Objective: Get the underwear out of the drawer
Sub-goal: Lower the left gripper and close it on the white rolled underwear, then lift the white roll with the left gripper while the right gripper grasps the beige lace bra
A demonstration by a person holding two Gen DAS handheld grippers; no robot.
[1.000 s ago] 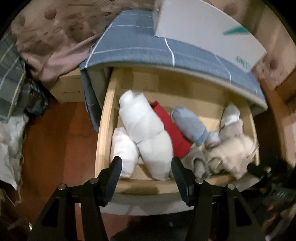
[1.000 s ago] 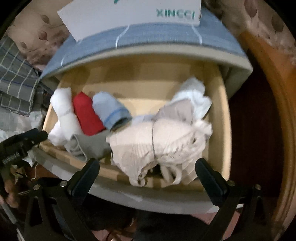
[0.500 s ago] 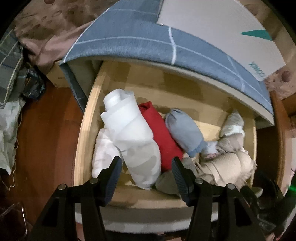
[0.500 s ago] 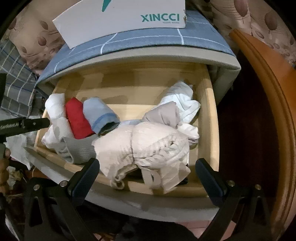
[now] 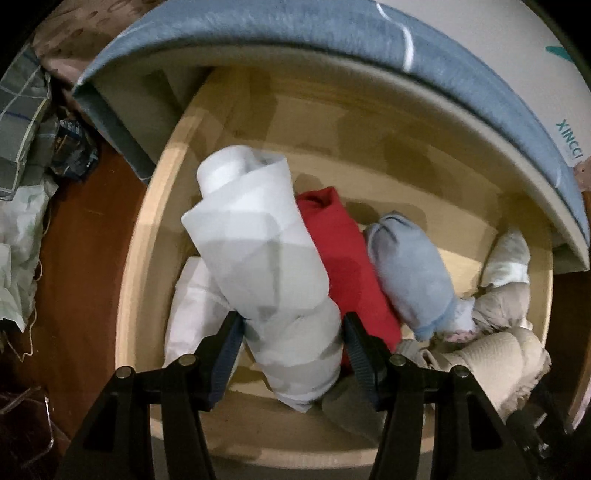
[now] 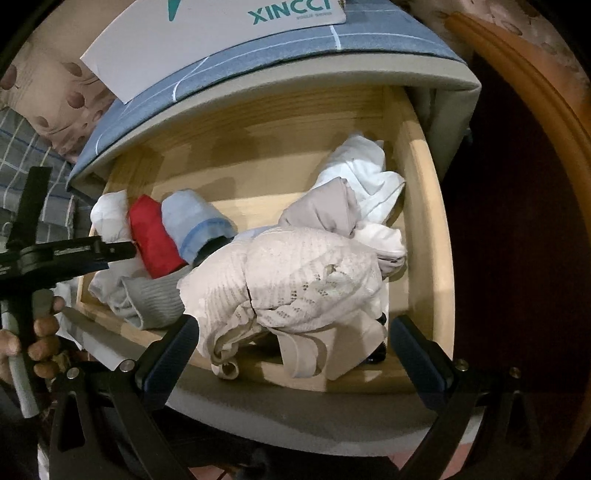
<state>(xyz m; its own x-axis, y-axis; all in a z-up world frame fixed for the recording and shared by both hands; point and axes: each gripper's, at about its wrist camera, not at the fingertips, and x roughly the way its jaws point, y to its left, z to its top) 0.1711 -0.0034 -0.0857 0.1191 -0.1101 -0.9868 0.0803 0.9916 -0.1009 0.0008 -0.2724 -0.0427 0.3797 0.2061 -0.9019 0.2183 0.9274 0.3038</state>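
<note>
Blue checked fabric (image 6: 258,70) with a white XINCCI box (image 6: 207,33) on it is being shown spread over the top of the cabinet, above an open wooden drawer (image 5: 140,236). Rolled underwear is being shown lying in the drawer's left half: a white roll (image 5: 266,269) is lying beside a red roll (image 5: 343,258), and a light blue roll (image 5: 410,273) is lying next to that. The left gripper (image 5: 293,328) is being held open, with its two fingers placed on either side of the white roll's near end; whether the pads are touching the cloth cannot be told. A beige lace garment (image 6: 295,280) is being shown piled in the drawer's right half, with white cloth (image 6: 362,173) behind it. The right gripper (image 6: 291,347) is being held wide open just before the beige pile, gripping nothing. A hand (image 6: 33,339) is being seen wrapped around the left gripper's handle.
</note>
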